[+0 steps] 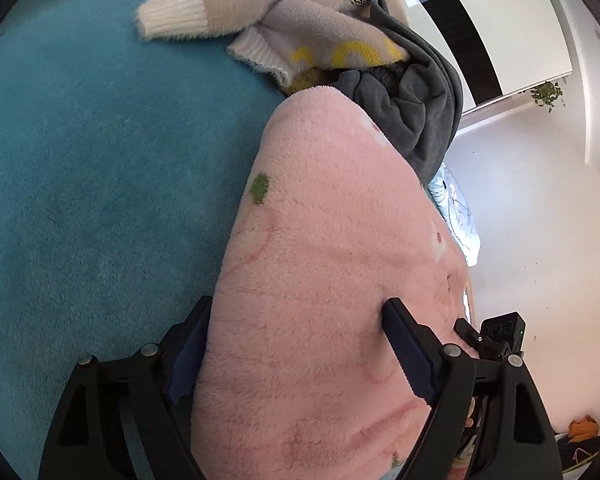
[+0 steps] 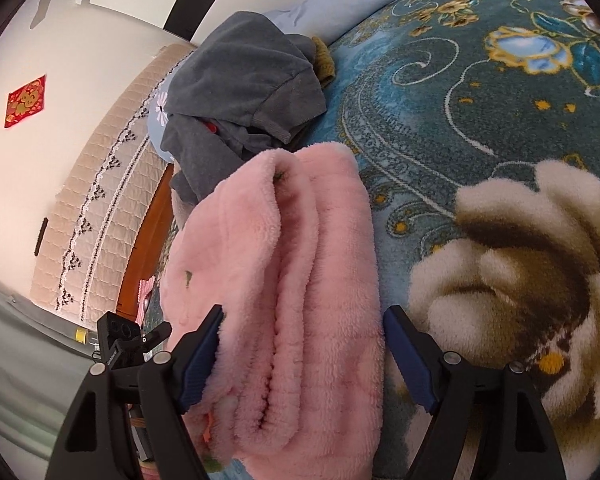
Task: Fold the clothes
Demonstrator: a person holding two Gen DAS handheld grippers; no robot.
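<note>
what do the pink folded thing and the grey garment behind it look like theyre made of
Pink folded garment: looks like plush fleece, matte, with a dense fuzzy pile and soft rounded folds. Grey garment: probably sweatshirt-type cotton knit, smooth and matte, with stitched seams and limp creases; the exact fibre can't be told.

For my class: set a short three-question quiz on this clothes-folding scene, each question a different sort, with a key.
1. True or false: the pink fleece garment lies folded in layers.
2. Which garment lies directly beyond the pink one? A) grey sweatshirt B) blue jeans C) red scarf
3. Fill in: both the left tongs and the right tongs straddle the ____ garment.

Key: 1 true; 2 A; 3 pink.
</note>
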